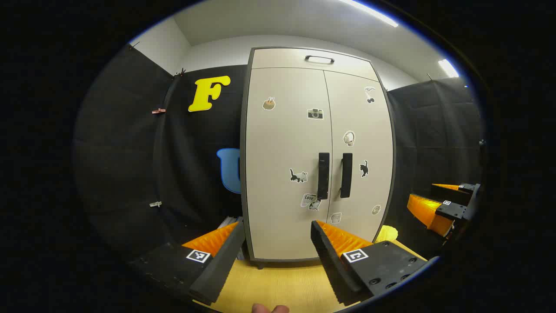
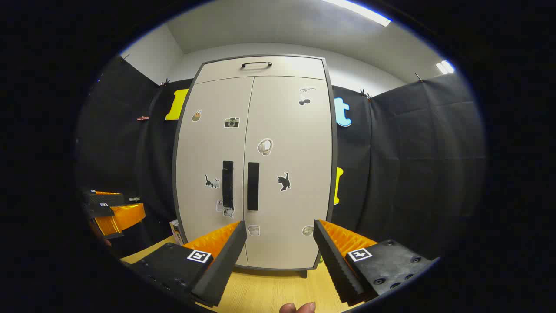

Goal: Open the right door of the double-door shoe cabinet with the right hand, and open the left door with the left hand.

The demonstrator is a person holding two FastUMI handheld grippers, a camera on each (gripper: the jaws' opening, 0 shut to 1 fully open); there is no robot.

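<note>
The shoe cabinet (image 2: 256, 165) stands upright on the wooden tabletop (image 2: 269, 291), both pale doors closed, stickers scattered across them. The left handle (image 2: 227, 184) and right handle (image 2: 253, 186) sit side by side at the seam. The left tool (image 1: 278, 248) and right tool (image 2: 280, 250) hover spread apart, clear of the cabinet.

Your left gripper (image 1: 278, 252) has two wedge-shaped fingers with ribbed, saw-toothed inner faces, each mounted on a flat block carrying a small square black-and-white marker; the right block shows round screw holes. Your right gripper (image 2: 280, 252) is built the same, with a marker on each block and screw holes on both blocks. A fingertip (image 1: 269, 308) shows at the near edge.
</note>
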